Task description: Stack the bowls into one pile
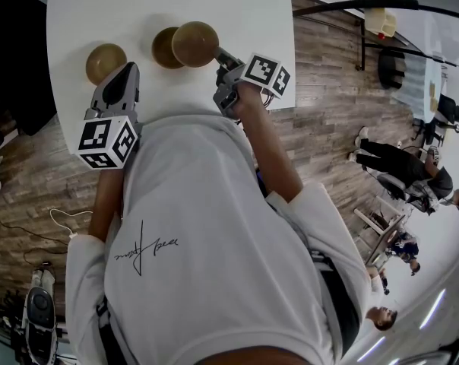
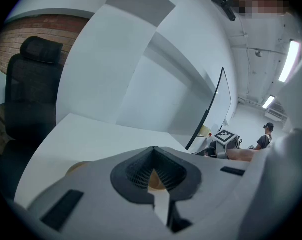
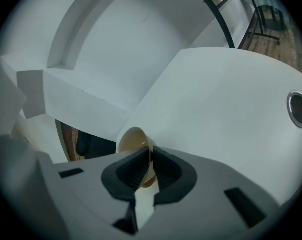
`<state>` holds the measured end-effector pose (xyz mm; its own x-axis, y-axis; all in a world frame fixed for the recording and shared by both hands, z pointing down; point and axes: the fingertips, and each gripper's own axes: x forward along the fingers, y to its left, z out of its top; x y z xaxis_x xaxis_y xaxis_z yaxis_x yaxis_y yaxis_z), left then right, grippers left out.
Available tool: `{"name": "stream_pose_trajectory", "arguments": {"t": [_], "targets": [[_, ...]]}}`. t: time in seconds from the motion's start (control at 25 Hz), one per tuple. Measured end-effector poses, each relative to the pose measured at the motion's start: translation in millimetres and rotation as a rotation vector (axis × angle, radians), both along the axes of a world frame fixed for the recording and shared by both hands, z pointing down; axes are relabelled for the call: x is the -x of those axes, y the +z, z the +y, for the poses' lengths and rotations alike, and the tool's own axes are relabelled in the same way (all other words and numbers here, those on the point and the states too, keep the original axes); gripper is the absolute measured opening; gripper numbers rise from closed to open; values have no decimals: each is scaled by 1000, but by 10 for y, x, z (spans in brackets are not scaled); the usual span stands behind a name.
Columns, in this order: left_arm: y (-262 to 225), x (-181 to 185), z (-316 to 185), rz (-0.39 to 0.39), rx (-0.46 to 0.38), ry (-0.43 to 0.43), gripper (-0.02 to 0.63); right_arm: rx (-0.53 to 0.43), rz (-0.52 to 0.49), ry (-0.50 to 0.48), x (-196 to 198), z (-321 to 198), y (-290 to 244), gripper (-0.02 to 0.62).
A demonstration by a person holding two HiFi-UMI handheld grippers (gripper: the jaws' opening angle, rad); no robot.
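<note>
Three tan bowls are over the white table. One bowl rests at the left. A second bowl rests in the middle. The third bowl is held tilted, partly overlapping the middle one, with my right gripper shut on its rim. In the right gripper view the pads pinch that bowl's edge at the right gripper. My left gripper hangs just right of the left bowl, jaws shut and empty. In the left gripper view, tan bowl peeks past the left gripper.
A black office chair stands beyond the table's far left side. A round cable port sits in the tabletop. Wooden floor, a black metal frame and several people lie to the right of the table.
</note>
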<state>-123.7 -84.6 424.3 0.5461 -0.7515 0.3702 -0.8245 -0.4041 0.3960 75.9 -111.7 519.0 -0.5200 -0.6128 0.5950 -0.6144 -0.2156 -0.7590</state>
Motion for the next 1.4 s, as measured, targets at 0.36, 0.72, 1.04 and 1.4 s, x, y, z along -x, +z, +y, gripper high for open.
{"name": "stream_pose_trajectory", "arguments": {"t": [0.36,0.72,1.04,1.4], "targets": [[-4,37,13,0,4,-9,3,8,-4,-38,181,-5,42,29],[14,76,16,4,10,-19,3,31,4,-72,338,4,153,29],[34,64,-25,9,18,-25,3,50,10,-88,386,-35,249,29],[46,30,-36,18,28,-32,3,65,25,-115,421,-33,313,29]]}}
